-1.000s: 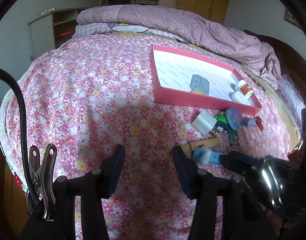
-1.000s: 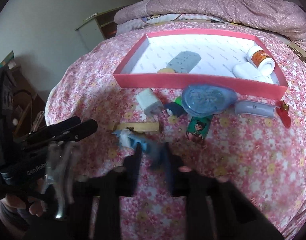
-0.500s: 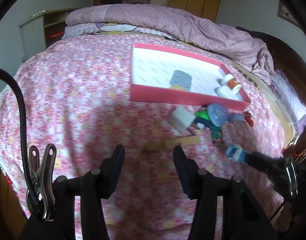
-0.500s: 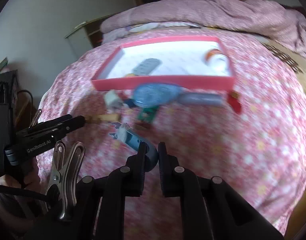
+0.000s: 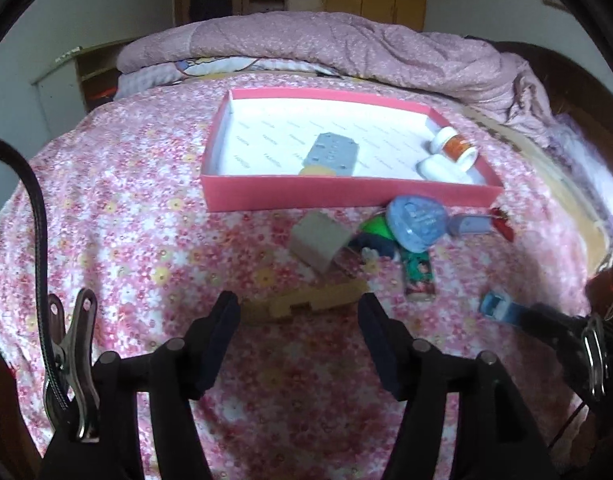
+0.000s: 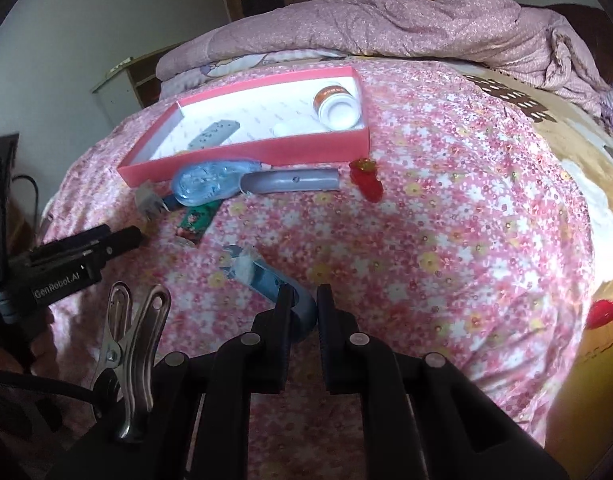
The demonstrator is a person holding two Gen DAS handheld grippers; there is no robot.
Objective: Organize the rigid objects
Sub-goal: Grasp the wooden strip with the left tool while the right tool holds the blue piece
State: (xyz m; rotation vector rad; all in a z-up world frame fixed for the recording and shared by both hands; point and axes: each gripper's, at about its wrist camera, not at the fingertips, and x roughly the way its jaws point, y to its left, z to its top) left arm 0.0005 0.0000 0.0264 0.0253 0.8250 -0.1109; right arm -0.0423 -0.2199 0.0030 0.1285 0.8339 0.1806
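The right gripper [image 6: 302,300] is clamped narrow on the handle end of a blue razor-like tool [image 6: 262,276], whose pale head juts forward and clear of the floral bedspread [image 6: 446,240]; holding it by the tail keeps the head free, probably so it can be lowered into the red tray [image 5: 346,196] without the fingers fouling the wall. The left gripper [image 5: 298,316] has nothing between its jaws, which are opening, and it points down at a wooden clothespin [image 5: 306,302] lying flat on the bedspread just ahead of its fingertips, which suggests that peg is its next pick. The tray sits farther up the bed and already holds a grey remote-like block [image 5: 332,154], an orange-labelled bottle [image 5: 454,148] and a white bottle [image 5: 438,168], gathered against its walls. Still outside, huddled just before the tray's near wall, are a white charger plug [image 5: 320,240], a blue plastic case [image 5: 416,224], a grey tube [image 6: 290,180], a small cartoon-printed box [image 5: 418,276] and a red charm [image 6: 366,178].
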